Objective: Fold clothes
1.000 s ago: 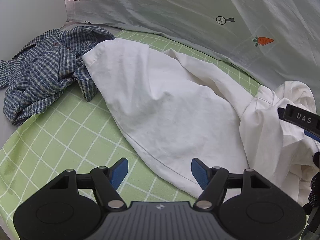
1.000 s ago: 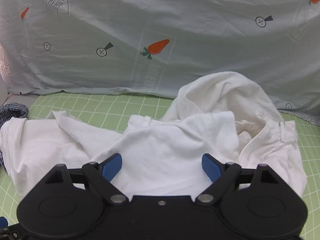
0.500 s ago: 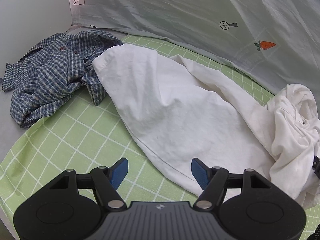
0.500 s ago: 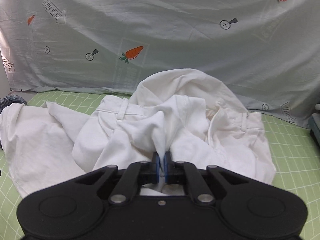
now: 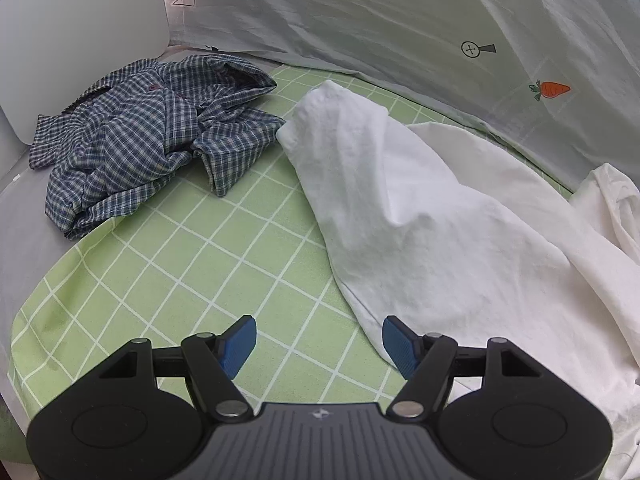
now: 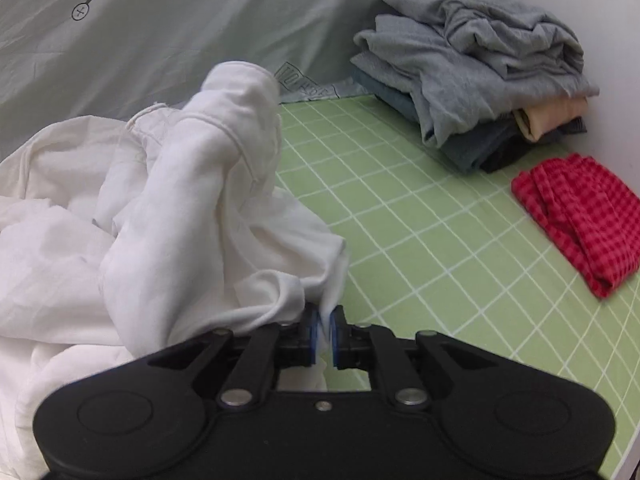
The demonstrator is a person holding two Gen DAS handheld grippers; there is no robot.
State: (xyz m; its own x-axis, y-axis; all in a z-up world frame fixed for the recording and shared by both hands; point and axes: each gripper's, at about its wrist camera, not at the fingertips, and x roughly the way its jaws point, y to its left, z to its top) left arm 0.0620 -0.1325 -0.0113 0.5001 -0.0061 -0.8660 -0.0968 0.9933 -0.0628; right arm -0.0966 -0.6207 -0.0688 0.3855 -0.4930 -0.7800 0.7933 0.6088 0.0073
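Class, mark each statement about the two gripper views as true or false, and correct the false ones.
1. The right gripper is shut on the white garment. True.
2. The left gripper grips the blue checked shirt. False: it is open and holds nothing; the shirt lies apart, farther off to the left.
3. A red checked cloth lies on the green grid mat. True.
4. The pile of folded clothes sits on top of the red cloth. False: it sits behind it, near the wall.
5. The backdrop sheet is plain. False: it shows a carrot print.
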